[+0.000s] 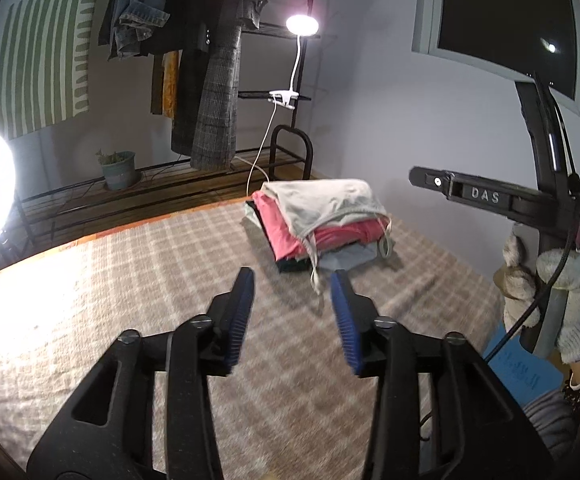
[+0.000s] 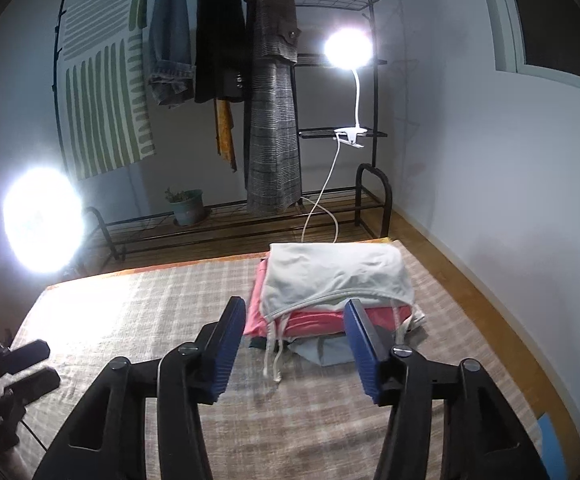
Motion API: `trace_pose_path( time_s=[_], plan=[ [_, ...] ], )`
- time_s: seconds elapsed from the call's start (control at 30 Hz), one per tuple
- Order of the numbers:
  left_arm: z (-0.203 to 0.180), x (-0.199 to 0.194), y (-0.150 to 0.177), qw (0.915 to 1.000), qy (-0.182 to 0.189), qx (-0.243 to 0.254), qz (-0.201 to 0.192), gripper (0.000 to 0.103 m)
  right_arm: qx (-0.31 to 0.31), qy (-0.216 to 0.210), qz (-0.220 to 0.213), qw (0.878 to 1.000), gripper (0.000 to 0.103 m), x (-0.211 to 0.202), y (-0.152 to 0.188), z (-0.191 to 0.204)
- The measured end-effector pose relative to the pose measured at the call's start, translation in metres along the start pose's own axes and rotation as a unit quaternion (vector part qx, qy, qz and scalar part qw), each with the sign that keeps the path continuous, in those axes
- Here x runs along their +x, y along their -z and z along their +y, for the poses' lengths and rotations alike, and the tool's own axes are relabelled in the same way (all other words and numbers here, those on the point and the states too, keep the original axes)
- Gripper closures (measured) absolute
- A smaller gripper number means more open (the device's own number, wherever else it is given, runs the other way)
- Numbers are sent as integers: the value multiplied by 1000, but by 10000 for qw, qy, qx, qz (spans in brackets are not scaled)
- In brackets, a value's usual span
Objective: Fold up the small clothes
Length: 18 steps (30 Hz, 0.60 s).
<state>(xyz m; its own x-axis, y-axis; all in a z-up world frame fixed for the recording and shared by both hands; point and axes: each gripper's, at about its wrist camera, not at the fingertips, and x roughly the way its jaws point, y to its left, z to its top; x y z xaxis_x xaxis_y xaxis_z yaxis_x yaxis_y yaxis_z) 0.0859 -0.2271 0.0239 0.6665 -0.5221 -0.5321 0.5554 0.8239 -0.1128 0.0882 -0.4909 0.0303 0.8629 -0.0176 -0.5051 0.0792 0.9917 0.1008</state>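
Observation:
A stack of folded small clothes [image 1: 322, 224] lies at the far right of the checked blanket [image 1: 129, 280]: a white garment [image 2: 338, 276] with dangling straps on top, pink ones [image 2: 314, 320] beneath, grey and dark ones at the bottom. My left gripper [image 1: 294, 284] is open and empty, hovering above the blanket short of the stack. My right gripper [image 2: 296, 314] is open and empty, its fingers on either side of the stack's near edge. The right gripper also shows in the left wrist view [image 1: 490, 196], held by a gloved hand.
A clothes rack [image 2: 249, 100] with hanging garments, a clip lamp [image 2: 348, 52] and a potted plant [image 2: 187, 206] stands beyond the blanket. A bright ring light [image 2: 41, 220] is at the left. A wall [image 2: 510, 180] is at the right. A blue item [image 1: 522, 372] lies at the blanket's right edge.

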Motion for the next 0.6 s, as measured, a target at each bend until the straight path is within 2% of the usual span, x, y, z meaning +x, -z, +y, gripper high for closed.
trace_pose_path(
  time_s=[0.03,0.07,0.2,0.33,0.6],
  plan=[
    [2,0,4,10000,-32,-5,9,48,14,-10,2,10000,40,2,3,3],
    [2,0,8,10000,-50,-19,7,46,25,-18,-1,10000,39,3,7,5],
    [8,3,16,9999,-96,-68,35,43,93,-38,57,9999,35,14,17,11],
    [7,6,22,9999,-159,35,30,38,216,-45,43,9997,25,21,22,9],
    [6,12,29,9995,-262,138,83,28,201,18,8,9998,14,31,31,9]
  ],
)
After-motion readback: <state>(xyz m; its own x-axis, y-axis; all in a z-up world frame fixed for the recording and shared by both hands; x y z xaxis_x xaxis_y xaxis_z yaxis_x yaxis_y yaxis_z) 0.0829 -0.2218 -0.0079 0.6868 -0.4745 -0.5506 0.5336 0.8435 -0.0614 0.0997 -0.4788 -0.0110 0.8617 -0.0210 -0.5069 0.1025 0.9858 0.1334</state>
